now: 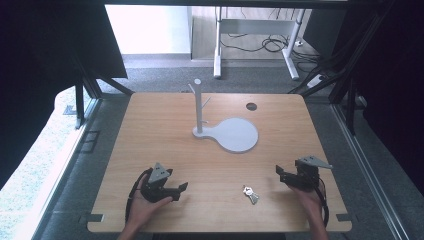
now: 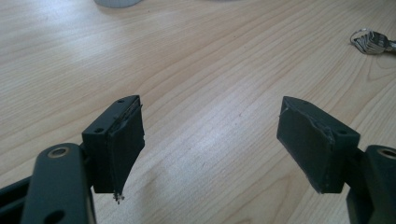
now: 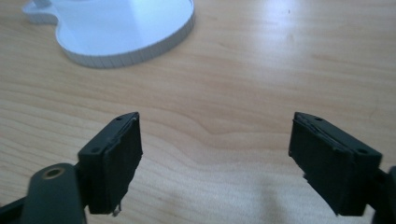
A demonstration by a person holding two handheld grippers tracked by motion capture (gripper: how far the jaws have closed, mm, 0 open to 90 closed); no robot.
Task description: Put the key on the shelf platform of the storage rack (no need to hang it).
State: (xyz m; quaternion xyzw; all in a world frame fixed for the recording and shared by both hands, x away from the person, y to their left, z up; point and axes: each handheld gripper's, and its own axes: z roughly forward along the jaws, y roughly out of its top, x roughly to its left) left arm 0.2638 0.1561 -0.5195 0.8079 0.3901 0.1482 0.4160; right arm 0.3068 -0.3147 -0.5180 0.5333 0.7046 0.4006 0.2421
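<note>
Grippers (image 1: 181, 189) (image 1: 281, 172) low, jaws spread.

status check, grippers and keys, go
Left gripper open, empty, low over the table. Right gripper open, empty. Keys flat on the wood between them, untouched. White stand farther back; nothing in the way.

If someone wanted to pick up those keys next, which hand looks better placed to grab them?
Probably the right gripper: in the high view the keys lie closer to it than to the left gripper. Both have jaws open and empty, so either could, though the left gripper view shows the keys off to one side.
</note>
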